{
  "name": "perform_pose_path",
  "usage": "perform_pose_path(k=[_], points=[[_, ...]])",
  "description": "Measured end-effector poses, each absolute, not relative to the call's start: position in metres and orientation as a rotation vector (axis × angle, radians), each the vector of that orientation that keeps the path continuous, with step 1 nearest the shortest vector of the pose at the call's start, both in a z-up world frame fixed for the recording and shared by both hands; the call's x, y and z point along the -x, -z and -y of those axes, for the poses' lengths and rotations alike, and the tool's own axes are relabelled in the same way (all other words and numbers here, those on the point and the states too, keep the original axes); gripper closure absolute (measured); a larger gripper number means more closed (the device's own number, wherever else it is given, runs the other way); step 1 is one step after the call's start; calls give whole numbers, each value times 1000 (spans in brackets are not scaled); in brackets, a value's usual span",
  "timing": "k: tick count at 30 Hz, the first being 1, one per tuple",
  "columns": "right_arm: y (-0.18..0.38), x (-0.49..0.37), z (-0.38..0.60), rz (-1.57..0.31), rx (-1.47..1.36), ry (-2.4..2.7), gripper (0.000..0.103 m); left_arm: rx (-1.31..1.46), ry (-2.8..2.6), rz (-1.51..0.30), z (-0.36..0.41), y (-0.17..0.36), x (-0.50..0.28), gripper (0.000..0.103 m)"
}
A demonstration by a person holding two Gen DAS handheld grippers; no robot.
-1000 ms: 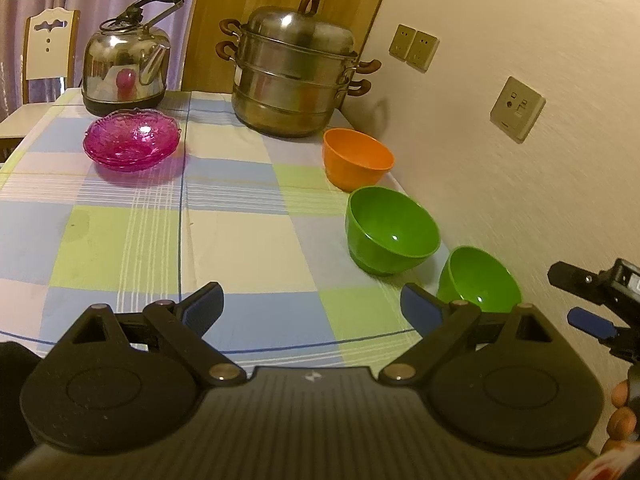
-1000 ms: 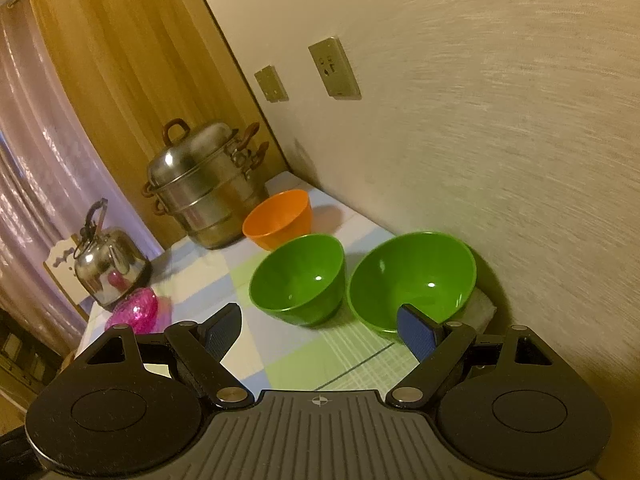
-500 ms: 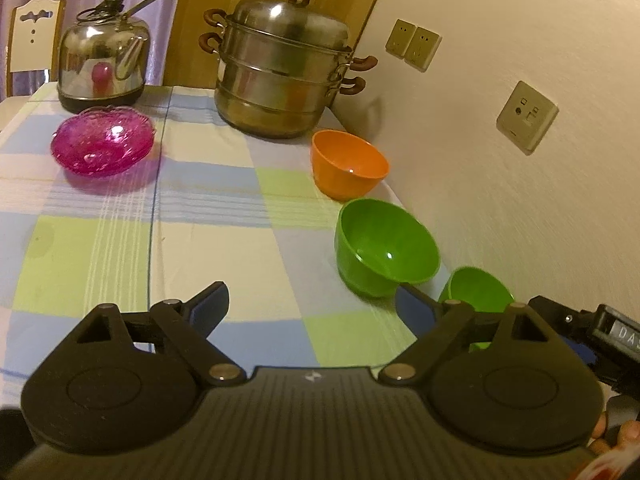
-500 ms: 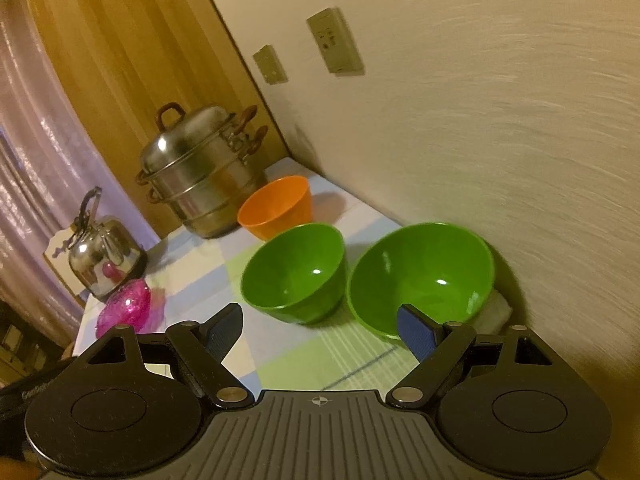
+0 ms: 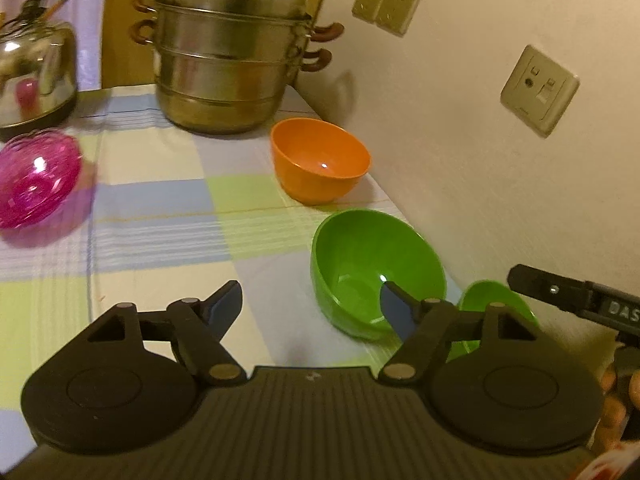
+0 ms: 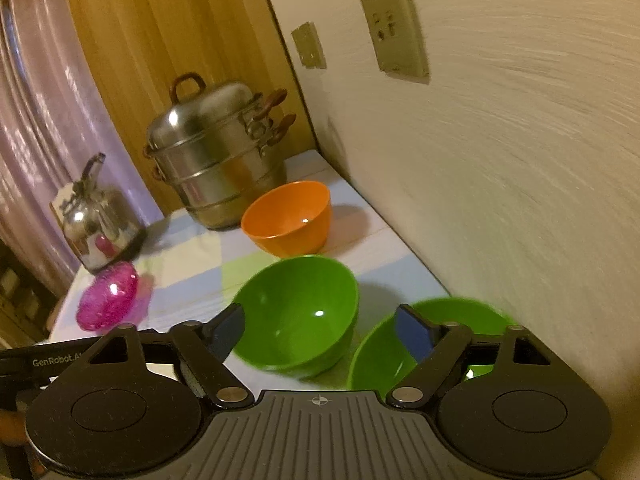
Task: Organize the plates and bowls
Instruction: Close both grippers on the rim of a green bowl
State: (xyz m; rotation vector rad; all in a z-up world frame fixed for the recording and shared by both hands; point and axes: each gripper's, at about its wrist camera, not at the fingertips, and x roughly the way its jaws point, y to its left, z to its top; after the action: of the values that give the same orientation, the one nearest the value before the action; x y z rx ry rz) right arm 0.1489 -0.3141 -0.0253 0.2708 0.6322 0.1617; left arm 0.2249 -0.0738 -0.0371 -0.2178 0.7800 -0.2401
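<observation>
A: Where are the bowls?
B: 3 along the wall on the worktop [image 5: 160,200]: orange bowl [image 5: 320,160], middle green bowl [image 5: 376,268], near green bowl [image 6: 452,332].
A: Claws?
B: Left claw [image 5: 310,306] and right claw [image 6: 318,328] are apart, closing, holding nothing.

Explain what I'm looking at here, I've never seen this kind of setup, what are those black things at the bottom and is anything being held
No robot here: a person holds a two-finger gripper in each hand, each with a camera looking along its fingers. One picture is from the left gripper, the other from the right gripper. On the checked tablecloth sit an orange bowl, a green bowl, a second green bowl by the wall, a pink glass dish, a steel steamer pot and a kettle. Both grippers' jaws are closing, but nothing is held.
</observation>
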Motion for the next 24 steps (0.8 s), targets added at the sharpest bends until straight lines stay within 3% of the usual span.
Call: perform_pose_path(k=[6,16,22,24], points=[[42,-196,316,-694,-211,-162,42,220,263,-827,80,60,-267,40],[68,-244,309,-797,-146,-177,54,237,301,-897,83,93,-301,59],[82,-263,308,-857,-130,-177,65,234,330,-905,86,96,-314,75],[86,-267,307,-870,-114,-176,69,231,333,-911,87,98,-317,76]])
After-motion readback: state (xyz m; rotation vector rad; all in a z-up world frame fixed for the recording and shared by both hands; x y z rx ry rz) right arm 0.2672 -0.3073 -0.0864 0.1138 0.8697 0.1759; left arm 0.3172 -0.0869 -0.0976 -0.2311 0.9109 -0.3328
